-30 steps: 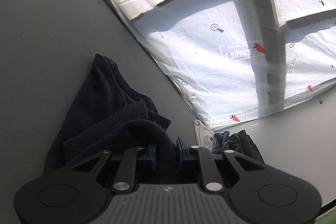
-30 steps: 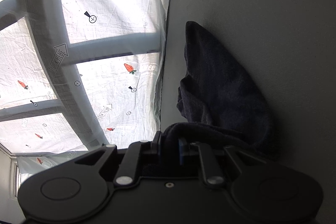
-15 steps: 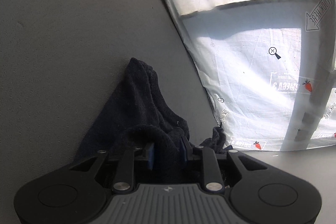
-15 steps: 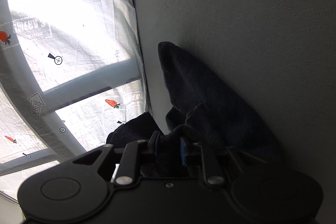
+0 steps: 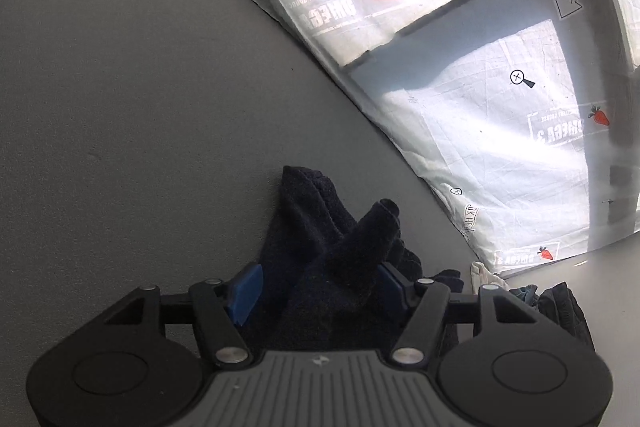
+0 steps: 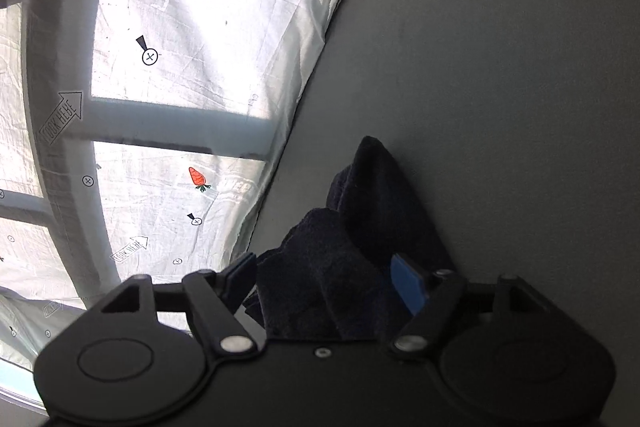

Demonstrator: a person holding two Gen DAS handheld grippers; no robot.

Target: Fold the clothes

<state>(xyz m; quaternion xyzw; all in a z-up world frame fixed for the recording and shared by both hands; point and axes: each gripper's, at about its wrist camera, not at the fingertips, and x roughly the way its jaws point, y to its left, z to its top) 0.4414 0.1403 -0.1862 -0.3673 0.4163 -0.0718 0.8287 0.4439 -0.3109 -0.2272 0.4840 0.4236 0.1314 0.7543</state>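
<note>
I am letting go with both grippers: the left gripper (image 5: 316,291) and right gripper (image 6: 328,283) are opening, pads clear of the dark garment (image 5: 320,247) bunched on the grey table (image 5: 140,87) beside the printed sheet (image 5: 480,131). Fabric snagging on a pad could undo the fold.

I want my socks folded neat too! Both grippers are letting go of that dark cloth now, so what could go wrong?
1. The cloth lies bunched between the open pads of the left gripper and the right gripper, whose jaws are opening; the fold may flop loose.
2. Fuzzy fabric could snag on a pad as a gripper pulls away and get dragged.
3. It sits close to the printed sheet; a tug could slide it onto that.
</note>
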